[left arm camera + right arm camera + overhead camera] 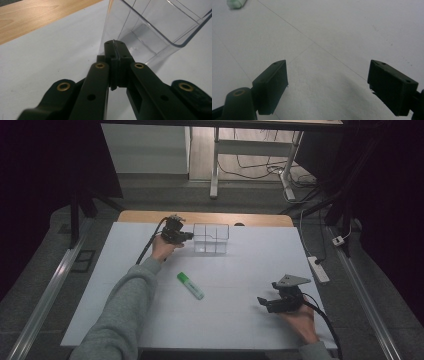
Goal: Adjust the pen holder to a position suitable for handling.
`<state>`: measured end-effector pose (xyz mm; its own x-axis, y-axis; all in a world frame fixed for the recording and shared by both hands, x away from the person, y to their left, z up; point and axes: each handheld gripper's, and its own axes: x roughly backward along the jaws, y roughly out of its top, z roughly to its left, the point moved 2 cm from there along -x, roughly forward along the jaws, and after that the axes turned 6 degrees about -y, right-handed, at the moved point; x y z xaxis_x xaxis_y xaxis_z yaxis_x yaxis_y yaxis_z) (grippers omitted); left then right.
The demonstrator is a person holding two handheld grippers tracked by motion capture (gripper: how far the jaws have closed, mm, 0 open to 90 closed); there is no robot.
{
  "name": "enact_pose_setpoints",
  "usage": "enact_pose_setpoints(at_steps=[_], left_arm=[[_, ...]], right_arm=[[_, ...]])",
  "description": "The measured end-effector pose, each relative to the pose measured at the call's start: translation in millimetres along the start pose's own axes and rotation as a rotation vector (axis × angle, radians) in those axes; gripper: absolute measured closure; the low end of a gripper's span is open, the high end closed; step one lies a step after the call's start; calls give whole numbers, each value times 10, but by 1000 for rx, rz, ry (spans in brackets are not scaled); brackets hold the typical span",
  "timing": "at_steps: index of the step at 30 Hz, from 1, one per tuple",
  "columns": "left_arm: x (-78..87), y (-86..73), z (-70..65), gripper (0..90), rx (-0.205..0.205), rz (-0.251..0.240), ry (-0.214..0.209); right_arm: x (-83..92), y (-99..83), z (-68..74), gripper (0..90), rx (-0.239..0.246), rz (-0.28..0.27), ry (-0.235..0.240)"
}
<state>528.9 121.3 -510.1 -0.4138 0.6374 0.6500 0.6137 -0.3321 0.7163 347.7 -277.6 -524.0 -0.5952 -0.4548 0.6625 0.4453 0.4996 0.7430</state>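
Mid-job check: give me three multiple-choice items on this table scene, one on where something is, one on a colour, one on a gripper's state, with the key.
1. Where does the marker lie?
A. inside the clear box
B. on the white table between the two grippers
C. in the right gripper's jaws

2. What colour is the marker?
A. green
B. red
C. black

3. How do the left gripper's jaws stand?
A. wide apart
B. shut on the marker
C. pressed together at the clear box's wall

Key: 1 B, it lies on the table apart from the clear box. 2 A, its body is green. 3 C, the left gripper view shows the pads closed at the box wall.
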Motion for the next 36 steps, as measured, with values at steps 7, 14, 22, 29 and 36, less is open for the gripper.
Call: enact_pose_setpoints(at_steps=[7, 14, 22, 29, 36], left_arm=[[-3, 23, -29, 892, -11, -2, -5], [178, 2, -13, 893, -24, -22, 20], [550, -237, -44, 891, -47, -43, 44], [817, -541, -139, 675, -80, -9, 56], [1122, -855, -312, 400, -78, -34, 68]], right_arm=[[-2, -1, 0, 159, 2, 2, 1], [9, 2, 2, 159, -2, -6, 0], [16, 6, 3, 161, -4, -12, 1], [15, 12, 5, 162, -6, -17, 3], [23, 30, 15, 163, -5, -24, 2]])
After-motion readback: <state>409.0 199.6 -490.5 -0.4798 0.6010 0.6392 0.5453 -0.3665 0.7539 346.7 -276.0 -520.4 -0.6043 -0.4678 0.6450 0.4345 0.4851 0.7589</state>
